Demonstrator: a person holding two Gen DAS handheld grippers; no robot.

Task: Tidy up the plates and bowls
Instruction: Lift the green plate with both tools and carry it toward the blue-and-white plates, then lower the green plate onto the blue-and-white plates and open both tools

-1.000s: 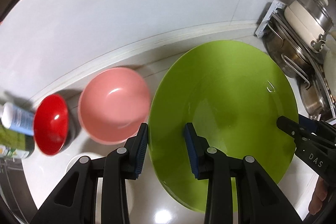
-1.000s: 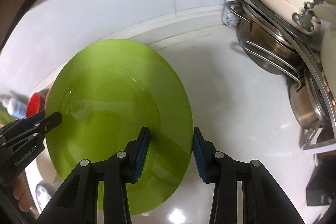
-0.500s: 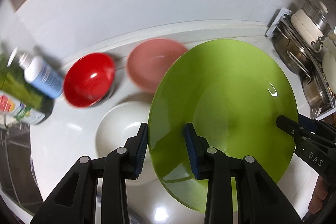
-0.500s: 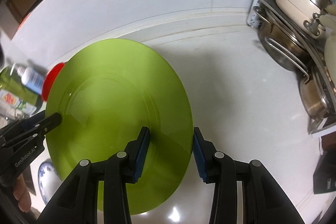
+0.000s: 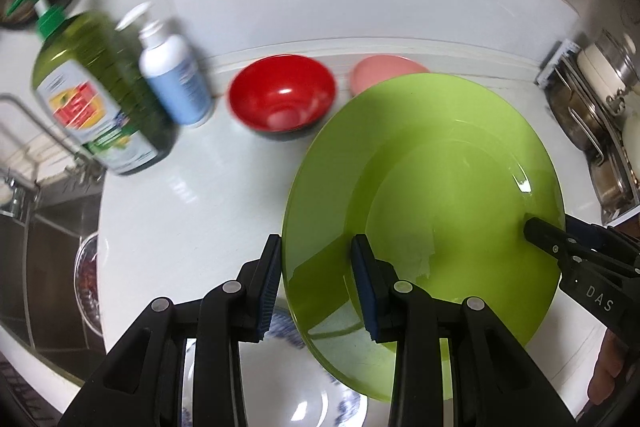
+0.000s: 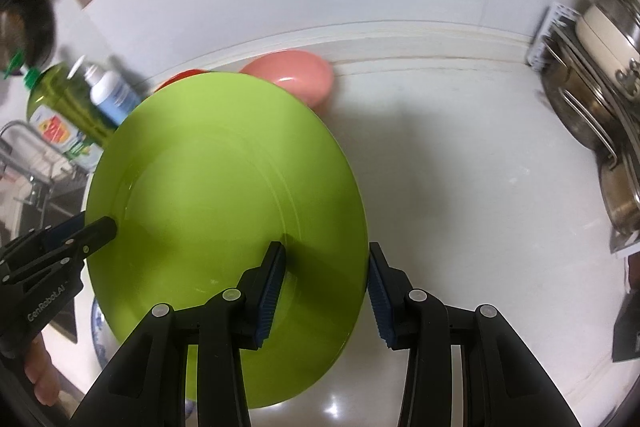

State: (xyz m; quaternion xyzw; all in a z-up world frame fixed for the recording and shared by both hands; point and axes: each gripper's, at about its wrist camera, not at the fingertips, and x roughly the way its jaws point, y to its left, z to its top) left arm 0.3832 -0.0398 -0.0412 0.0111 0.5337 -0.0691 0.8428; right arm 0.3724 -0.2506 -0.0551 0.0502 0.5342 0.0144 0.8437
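The green plate (image 5: 432, 195) was carried level above the white counter (image 6: 460, 155), over a blue-patterned plate (image 5: 280, 399), likely for stacking. The left gripper (image 5: 316, 283) and right gripper (image 6: 326, 295) each pinched an opposite rim.

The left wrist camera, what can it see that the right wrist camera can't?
Only the left wrist view shows the inside of the red bowl and the middle of the white plate with blue pattern under the green plate. Only the right wrist view shows the wide bare stretch of counter to the right of the green plate. Both show the green plate held at opposite rims by the left gripper and the right gripper, plus the pink bowl, two bottles and the pot rack.
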